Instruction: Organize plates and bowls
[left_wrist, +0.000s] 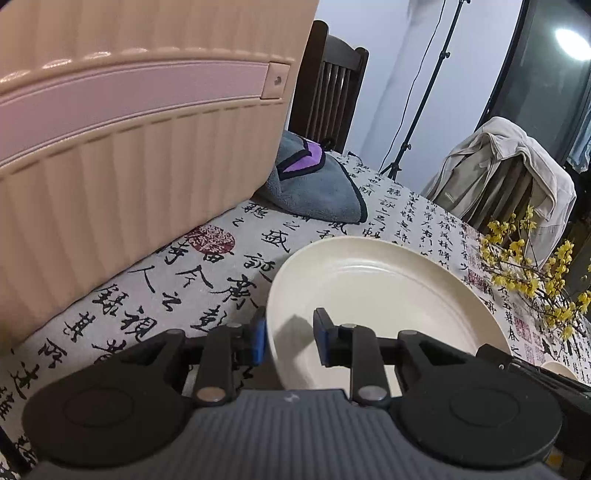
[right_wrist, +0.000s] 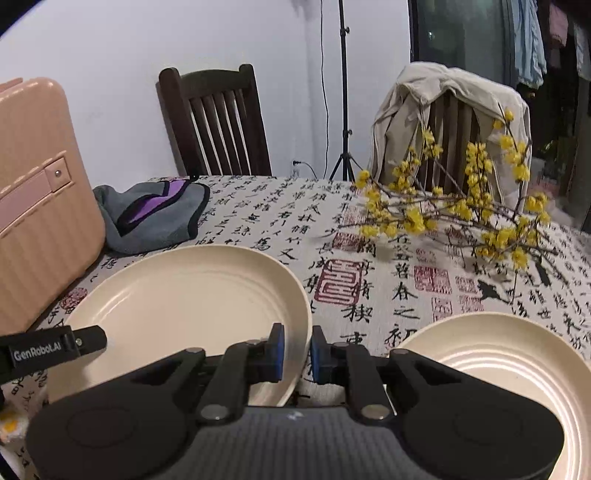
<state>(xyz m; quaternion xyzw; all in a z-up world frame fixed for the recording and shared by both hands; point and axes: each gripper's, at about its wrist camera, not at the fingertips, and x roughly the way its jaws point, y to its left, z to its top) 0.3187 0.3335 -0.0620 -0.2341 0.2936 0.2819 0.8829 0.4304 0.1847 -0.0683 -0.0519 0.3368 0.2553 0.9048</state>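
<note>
The left gripper (left_wrist: 289, 339) straddled the near-left rim of the plate (left_wrist: 384, 295), one pad outside the wall and one inside. A gap showed at the inner pad, so whether it gripped I could not tell. The right gripper (right_wrist: 297, 349) pinched the same plate (right_wrist: 184, 295) at its near-right rim, jaws nearly together. The plate sat face up, roughly level, low over the tablecloth (right_wrist: 351, 236); being round, it had no long axis.

Only the right view showed a second plate (right_wrist: 498, 369), well to the right on the cloth, and the left gripper's finger (right_wrist: 81, 338) reaching in over the first plate's left rim. Beyond lay yellow flowers (right_wrist: 461, 206), a grey cloth (right_wrist: 155, 218) and a pink suitcase (left_wrist: 129, 147), which filled the left view. Two chairs (right_wrist: 218, 122) stood behind.
</note>
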